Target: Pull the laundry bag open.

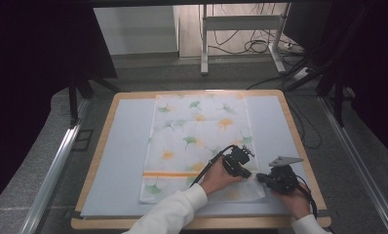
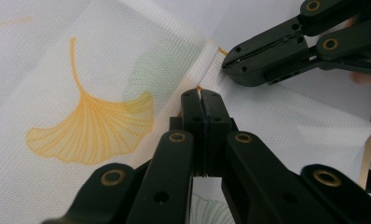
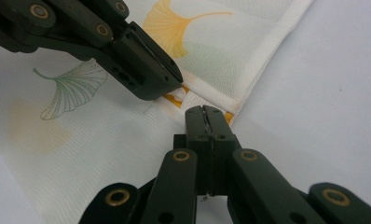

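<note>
1. White cloth with leaf print lies flat on our bench.
2. Our left tool is clamped on its right hem.
3. Our right tool pinches the same hem, just beside.

Both grippers pinched on cloth edge.
</note>
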Motion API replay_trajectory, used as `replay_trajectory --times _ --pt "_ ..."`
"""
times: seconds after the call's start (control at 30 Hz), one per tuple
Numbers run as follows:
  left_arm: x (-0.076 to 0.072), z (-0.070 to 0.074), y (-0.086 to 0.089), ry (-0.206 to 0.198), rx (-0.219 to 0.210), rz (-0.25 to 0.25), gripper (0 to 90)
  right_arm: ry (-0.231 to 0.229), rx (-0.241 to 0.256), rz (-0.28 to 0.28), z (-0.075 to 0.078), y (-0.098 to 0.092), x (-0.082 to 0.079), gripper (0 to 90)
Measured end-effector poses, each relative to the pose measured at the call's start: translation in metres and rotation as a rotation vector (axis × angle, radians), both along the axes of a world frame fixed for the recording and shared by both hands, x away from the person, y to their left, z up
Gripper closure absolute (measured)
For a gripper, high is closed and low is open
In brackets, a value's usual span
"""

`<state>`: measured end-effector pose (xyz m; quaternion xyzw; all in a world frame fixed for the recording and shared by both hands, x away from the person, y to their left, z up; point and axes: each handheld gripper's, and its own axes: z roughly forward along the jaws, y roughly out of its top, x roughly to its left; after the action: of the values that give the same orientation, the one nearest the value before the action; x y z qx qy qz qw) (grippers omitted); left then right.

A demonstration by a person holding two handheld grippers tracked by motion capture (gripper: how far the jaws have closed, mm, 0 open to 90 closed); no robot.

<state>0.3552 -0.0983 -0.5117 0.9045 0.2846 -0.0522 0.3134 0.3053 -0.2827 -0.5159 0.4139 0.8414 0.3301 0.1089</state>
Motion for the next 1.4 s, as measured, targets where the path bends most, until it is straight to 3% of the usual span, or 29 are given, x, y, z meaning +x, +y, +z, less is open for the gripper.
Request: replay_trajectory --times 0.37,1.4 --pt "-0.002 -0.001 0.004 0.009 -0.019 0.014 90.0 0.0 0.0 0.0 0.0 0.0 0.0 89.7" --pt "-0.005 -0.001 0.026 -0.003 -0.005 0.027 90.0 0.002 -0.002 0.003 0.0 -0.001 0.0 89.8"
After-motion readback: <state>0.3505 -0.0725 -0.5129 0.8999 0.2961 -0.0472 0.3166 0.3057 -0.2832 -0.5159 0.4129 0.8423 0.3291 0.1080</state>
